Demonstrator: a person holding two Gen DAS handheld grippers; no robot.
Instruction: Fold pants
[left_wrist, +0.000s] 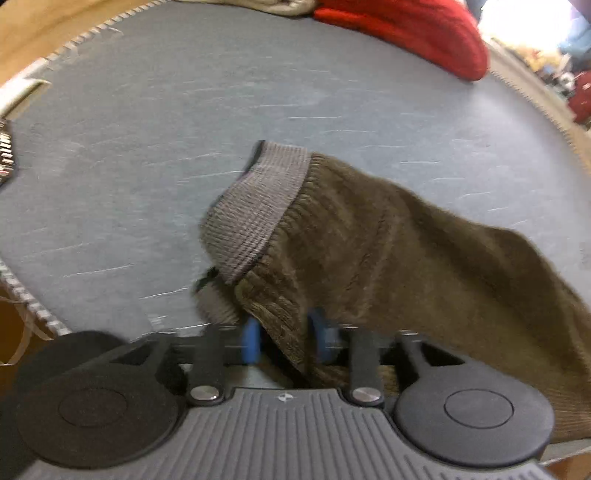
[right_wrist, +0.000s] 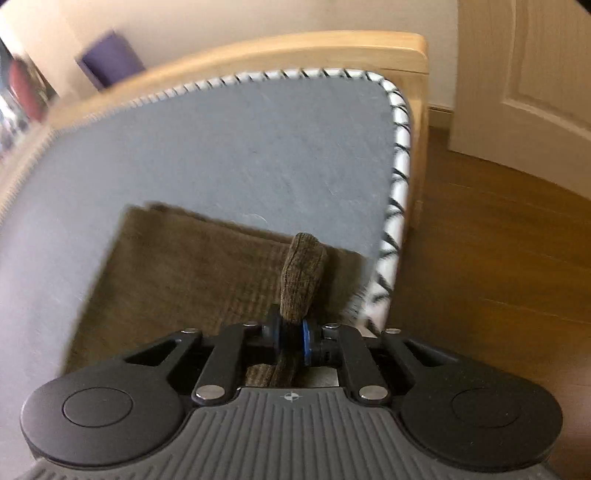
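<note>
Grey padded board (left_wrist: 184, 110) fills most of what I see from both wrists, its edge trimmed with a black-and-white cord (right_wrist: 399, 147) and set in a pale wooden frame (right_wrist: 295, 44). Beyond the frame, from the right wrist, I see a wooden floor (right_wrist: 498, 258), a white door (right_wrist: 524, 74) and a purple box (right_wrist: 109, 59) against the wall.

On the board lie the brown corduroy pants (left_wrist: 406, 258), spread toward the right of the left wrist view, with the grey ribbed waistband (left_wrist: 258, 206) turned up and facing me. From the right wrist, the same cloth lies flat near the board's corner, close to the corded edge.

At the far end of the board, a red garment (left_wrist: 406, 29) sits beside a beige one (left_wrist: 280, 7), well apart from the pants.

My left gripper (left_wrist: 286, 339) is clamped on the pants just below the waistband, cloth bunched between the blue pads (left_wrist: 252, 341). My right gripper (right_wrist: 291, 341) is pinched tight on a fold of the pants, a rolled nub of corduroy standing up past its fingertips.
</note>
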